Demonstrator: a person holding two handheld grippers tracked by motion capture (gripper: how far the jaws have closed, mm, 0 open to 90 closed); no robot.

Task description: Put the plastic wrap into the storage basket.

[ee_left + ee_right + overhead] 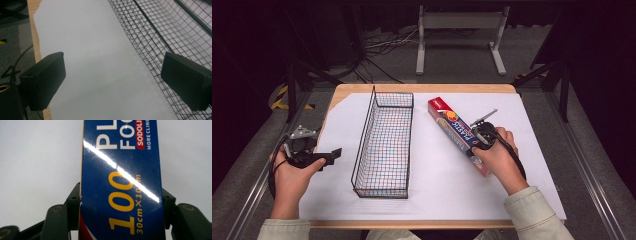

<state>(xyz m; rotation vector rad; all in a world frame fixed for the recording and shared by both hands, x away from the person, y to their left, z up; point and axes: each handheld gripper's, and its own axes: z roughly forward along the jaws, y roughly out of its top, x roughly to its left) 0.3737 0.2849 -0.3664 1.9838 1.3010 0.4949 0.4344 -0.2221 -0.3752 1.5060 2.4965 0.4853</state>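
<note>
While the right gripper (pixel 482 136) pinched the long blue box of plastic food wrap (pixel 456 131) from both sides, the box lay flat on the white sheet (pixel 442 175) that covered most of the wooden table (pixel 422 88). In the right gripper view its jaws pressed against the box's (pixel 120 185) two long edges, with yellow and white lettering and a bright streak of glare on the glossy blue face. The box sat diagonally, its red end pointing toward the far side, to the right of the black wire basket (pixel 384 145) and apart from it.

The basket stood lengthwise near the middle of the sheet, holding nothing. The left gripper (pixel 329 156) rested at the sheet's left edge, held in the person's left hand (pixel 292 172); in the left gripper view its jaws were spread wide with bare white paper (pixel 100 62) between them, and the basket's mesh wall (pixel 155 37) ran just beside the right jaw.

Bare wood showed as a thin band along the table's far edge and at the far-left corner, where the sheet was cut at an angle. Around the table lay grey floor, with metal rails (pixel 584 165) along both sides, loose cables (pixel 382 47) on the floor beyond, and a pale metal stand (pixel 460 30) at the back. The rest of the room was dark.
</note>
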